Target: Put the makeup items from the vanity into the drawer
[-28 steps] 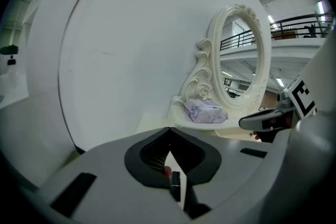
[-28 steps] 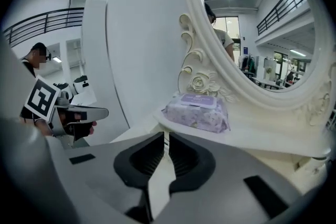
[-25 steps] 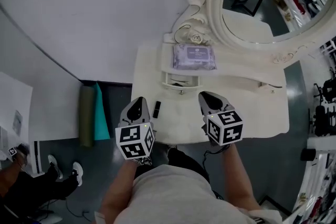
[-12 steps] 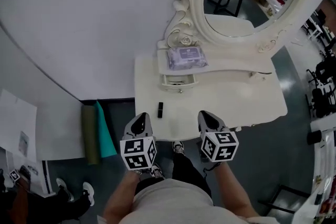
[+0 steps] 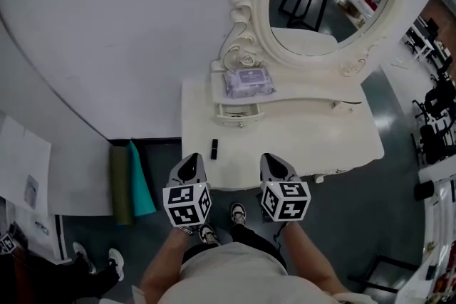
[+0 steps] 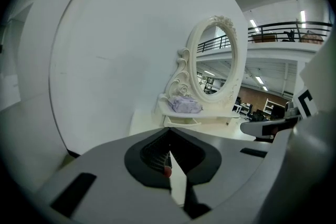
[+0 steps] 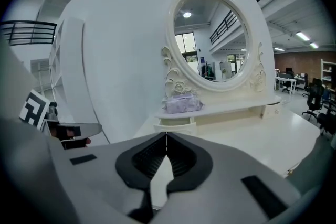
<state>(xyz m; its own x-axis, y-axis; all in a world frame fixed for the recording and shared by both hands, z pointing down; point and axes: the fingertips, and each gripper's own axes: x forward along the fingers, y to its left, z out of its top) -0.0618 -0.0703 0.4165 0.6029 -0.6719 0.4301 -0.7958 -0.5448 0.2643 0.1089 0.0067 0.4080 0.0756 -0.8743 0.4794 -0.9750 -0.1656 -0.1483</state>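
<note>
Near the vanity (image 5: 313, 132) edge, left gripper (image 5: 189, 159) and right gripper (image 5: 271, 159) have drawn back, jaws closed, empty.

The vanity (image 5: 299, 142) looks like smooth cream-painted wood with a soft sheen, its mirror (image 5: 328, 0) glossy glass. The wipes pack (image 5: 249, 82) is crinkly lilac plastic film. My left gripper (image 5: 189, 161) and right gripper (image 5: 271, 161) are matt grey plastic.

The vanity (image 5: 299, 132) is cream, wipes pack (image 5: 249, 82) lavender, tube (image 5: 214, 148) black, mat (image 5: 140, 180) teal.
</note>
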